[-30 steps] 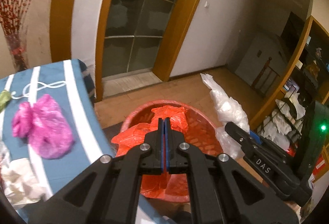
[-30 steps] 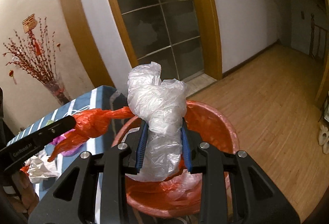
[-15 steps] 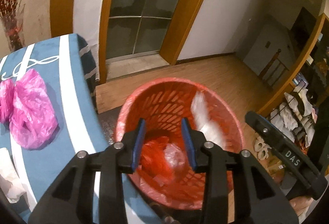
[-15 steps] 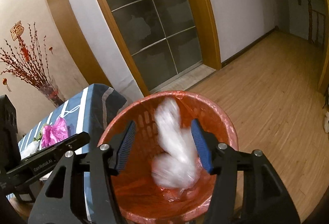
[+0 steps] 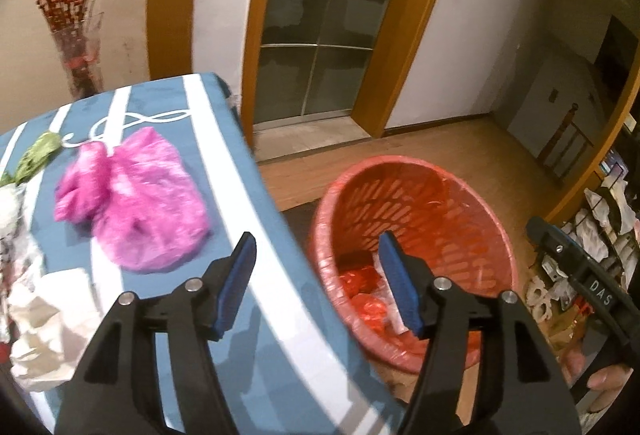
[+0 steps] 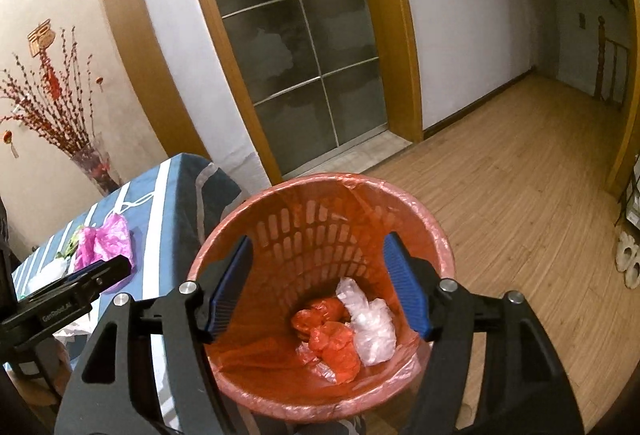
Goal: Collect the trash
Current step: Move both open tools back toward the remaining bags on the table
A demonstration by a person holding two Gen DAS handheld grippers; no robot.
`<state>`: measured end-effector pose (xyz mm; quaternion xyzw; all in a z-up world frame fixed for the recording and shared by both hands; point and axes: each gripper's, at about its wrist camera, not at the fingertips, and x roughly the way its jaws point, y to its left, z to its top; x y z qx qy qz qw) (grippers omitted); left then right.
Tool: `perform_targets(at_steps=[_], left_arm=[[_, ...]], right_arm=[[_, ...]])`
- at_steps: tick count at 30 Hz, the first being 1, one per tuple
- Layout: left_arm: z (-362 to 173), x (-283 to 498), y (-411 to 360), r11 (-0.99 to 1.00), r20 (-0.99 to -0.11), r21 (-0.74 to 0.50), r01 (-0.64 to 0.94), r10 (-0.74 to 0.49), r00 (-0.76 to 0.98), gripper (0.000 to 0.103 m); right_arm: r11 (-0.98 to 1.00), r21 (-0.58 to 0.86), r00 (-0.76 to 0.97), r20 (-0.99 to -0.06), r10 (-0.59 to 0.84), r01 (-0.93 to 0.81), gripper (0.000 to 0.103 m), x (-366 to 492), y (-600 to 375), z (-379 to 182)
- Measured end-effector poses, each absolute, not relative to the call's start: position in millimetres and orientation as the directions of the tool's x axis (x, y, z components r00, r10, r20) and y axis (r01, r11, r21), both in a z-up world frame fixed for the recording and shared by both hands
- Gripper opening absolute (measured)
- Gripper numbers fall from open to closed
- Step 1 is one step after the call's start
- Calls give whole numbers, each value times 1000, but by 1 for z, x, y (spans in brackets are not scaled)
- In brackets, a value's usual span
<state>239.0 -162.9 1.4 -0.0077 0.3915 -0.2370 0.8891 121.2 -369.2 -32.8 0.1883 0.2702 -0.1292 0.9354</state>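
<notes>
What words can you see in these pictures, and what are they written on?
"DAS": white letters on the side of the right gripper, seen from the left camera.
"GenRobot.AI", small and only just readable: on the side of the left gripper, seen from the right camera.
The red and gold wall ornament may carry a character, too blurred to read.
Nothing readable on the basket.

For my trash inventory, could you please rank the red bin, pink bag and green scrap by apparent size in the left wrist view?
1. Red bin
2. Pink bag, nearer the camera, so the gap is unsure
3. Green scrap
</notes>
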Motion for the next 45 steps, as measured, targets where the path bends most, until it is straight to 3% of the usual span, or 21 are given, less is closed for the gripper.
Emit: perform_targets(at_steps=[8,12,29,35,45], left_arm=[[17,223,-103,926,-687,-174,335,-358,633,65],[29,210,-64,946,-669,-158,281,-312,675,71],[50,162,123,993,-613,-113,-45,-34,789,78],[41,147,166,988,-623,-104,-114,24,782,78],[17,141,189,982,-659,-129,-135,17,752,78]], right_arm=[[924,249,824,-556,-107,289,67,126,-330,-22],[949,220,823,-565,-65,226,67,133,-296,-19],[963,213,760,-595,262,-165,67,168,-98,-13],[964,207,738,-621,263,-170,67,185,-66,-24],[974,166,695,-682,226,-154,67,207,-37,-46]])
